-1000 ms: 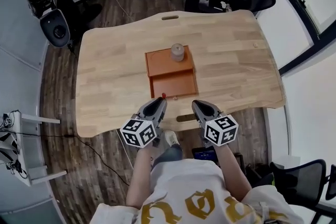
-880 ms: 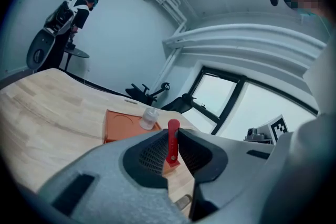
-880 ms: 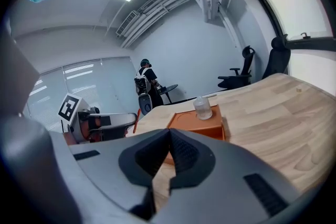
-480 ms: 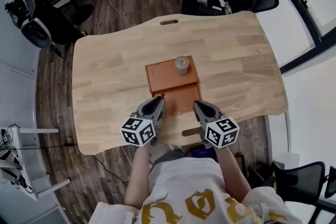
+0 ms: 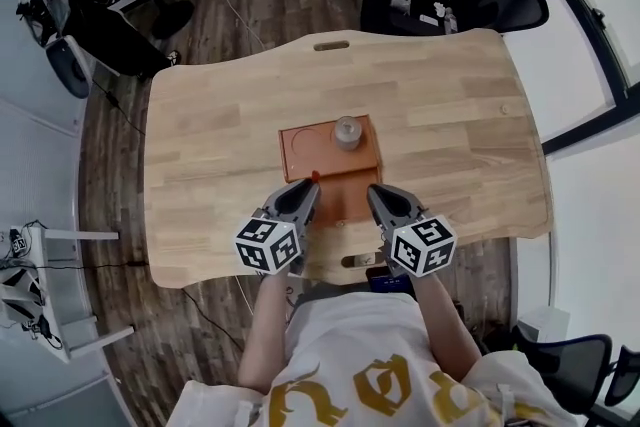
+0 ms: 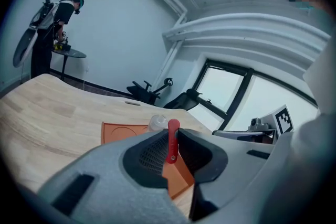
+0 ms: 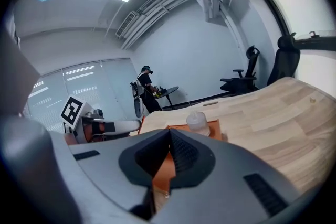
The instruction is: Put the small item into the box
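Item was pinched by the left gripper, the right gripper clenched empty; released early, it could be dropped outside the box.

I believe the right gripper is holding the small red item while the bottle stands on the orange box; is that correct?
Not quite: the left gripper holds the small red item, as the left gripper view shows; the right gripper is shut and empty. The bottle does stand on the orange box.
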A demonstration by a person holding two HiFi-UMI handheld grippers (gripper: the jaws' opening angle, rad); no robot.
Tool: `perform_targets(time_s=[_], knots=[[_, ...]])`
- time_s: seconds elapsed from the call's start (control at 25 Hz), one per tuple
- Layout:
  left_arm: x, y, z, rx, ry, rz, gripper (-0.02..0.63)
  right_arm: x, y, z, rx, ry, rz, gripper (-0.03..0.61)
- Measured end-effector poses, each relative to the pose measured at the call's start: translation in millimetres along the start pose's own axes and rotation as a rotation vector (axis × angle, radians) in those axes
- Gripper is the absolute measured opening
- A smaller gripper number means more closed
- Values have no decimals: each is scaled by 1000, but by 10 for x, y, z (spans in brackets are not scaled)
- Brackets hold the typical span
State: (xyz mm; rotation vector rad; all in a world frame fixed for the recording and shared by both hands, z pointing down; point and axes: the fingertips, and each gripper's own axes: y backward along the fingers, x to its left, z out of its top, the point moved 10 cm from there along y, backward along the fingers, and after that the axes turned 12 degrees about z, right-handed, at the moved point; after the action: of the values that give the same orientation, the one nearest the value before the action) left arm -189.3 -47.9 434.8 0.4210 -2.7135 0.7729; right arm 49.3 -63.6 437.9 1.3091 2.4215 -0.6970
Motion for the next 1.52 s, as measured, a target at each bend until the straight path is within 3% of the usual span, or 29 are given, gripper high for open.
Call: perform_targets(time_s=[0.28, 0.56, 0.96, 1.52], knots=[[-138, 123, -54, -36, 3, 92, 58, -221, 151, -39, -1, -4, 47, 11], [-201, 306, -223, -52, 26, 154, 58, -123, 194, -93, 30, 31, 109, 12], [-204, 201, -198, -78, 35, 136, 58, -291, 242, -40, 15, 4, 72, 11], [-112, -12, -202, -9, 12, 119, 58, -432, 157, -100, 33, -22, 46, 11]])
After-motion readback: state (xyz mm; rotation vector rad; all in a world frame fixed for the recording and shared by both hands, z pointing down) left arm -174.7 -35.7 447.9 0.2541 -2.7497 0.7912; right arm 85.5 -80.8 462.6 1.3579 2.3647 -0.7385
